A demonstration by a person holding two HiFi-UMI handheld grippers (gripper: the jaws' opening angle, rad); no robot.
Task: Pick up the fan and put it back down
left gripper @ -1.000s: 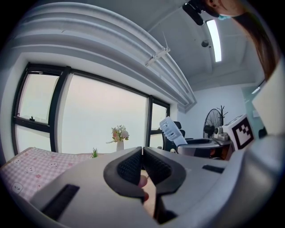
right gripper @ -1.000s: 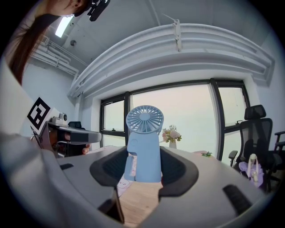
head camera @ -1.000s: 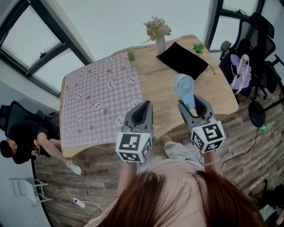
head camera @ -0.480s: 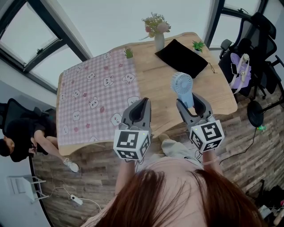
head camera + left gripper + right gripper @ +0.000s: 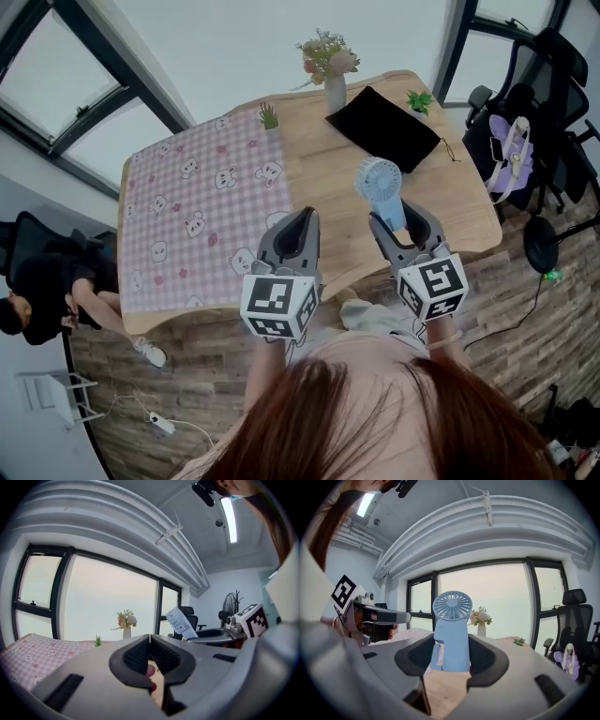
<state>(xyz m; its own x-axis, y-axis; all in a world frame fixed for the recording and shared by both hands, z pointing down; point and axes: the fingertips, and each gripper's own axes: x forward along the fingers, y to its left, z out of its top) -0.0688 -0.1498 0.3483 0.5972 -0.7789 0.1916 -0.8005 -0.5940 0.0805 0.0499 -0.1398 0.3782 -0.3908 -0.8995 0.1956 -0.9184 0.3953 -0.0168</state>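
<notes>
Wooden table (image 5: 450, 202) is filling the middle of the head view, with a pink checked cloth (image 5: 187, 216) lying over its left half, a black pouch (image 5: 382, 127) lying near the far edge, a vase of flowers (image 5: 336, 89) standing beside the pouch, and a small green plant (image 5: 269, 117) standing at the cloth's far corner. At the near edge the right gripper (image 5: 401, 217) is grasping the handle of the light blue fan (image 5: 378, 180), which is standing upright with its round head above the jaws. The left gripper (image 5: 298, 217) is hovering just beside it, over the cloth's near corner. A seated person (image 5: 37, 291) is showing at far left and an office chair (image 5: 553, 103) at far right. In the left gripper view, the two pads are meeting at their tips, clenched on nothing, while the fan's head is showing tilted to the right of them. In the right gripper view, both pads are pressing against the sides of the fan's handle, and bare wood is showing below its base. Whether that base is touching the table cannot be told.
</notes>
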